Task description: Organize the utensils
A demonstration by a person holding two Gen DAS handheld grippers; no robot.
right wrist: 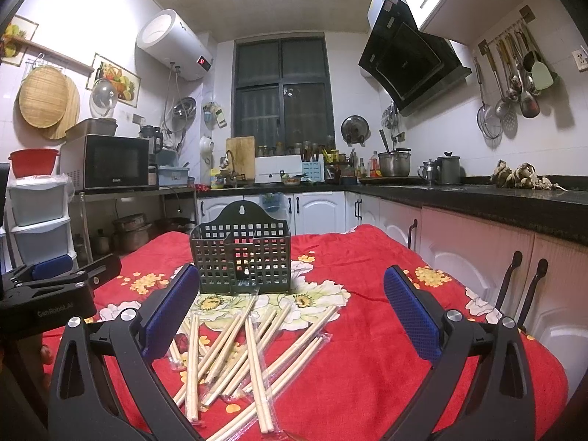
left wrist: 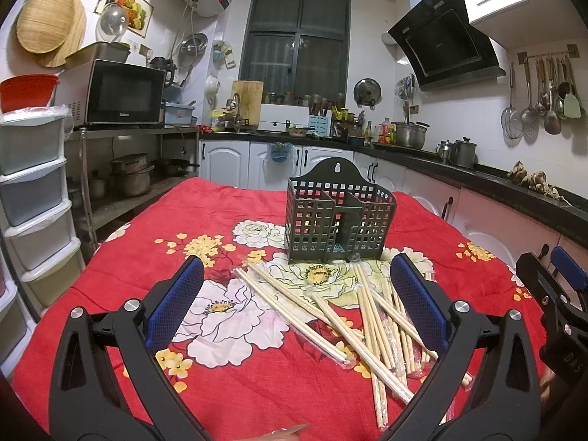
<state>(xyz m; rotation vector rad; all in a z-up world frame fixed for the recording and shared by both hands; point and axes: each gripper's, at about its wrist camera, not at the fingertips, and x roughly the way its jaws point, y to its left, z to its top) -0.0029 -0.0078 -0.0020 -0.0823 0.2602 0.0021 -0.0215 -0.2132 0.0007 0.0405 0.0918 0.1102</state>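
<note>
Dark green lattice utensil holder (left wrist: 340, 217) upright on the red floral cloth (left wrist: 228, 378), empty as far as the holes show, divided inside into compartments. Landmark for everything else.

Just in front of the holder: a loose heap of pale wooden chopsticks (left wrist: 371, 312), many in clear plastic sleeves, crossing one another at odd angles, flat on the cloth, none inside the holder. Nearest ends almost touching the holder's base; far ends fanned out toward the cameras.

Left gripper (left wrist: 301, 297) in front of the holder, above the heap, jaws spread wide, nothing between the blue pads (left wrist: 172, 305). Seen from the right wrist view at the left edge, low and to the left of the holder (right wrist: 58, 283).

Right gripper (right wrist: 294, 308) likewise in front of the holder and over the chopsticks (right wrist: 253, 349), jaws wide apart, gripping nothing. From the left wrist view, visible off to the right of the holder (left wrist: 551, 286).

Behind the holder (right wrist: 240, 253): white cabinets (left wrist: 235, 161), dark counter (left wrist: 514, 180), window (left wrist: 297, 36).
</note>
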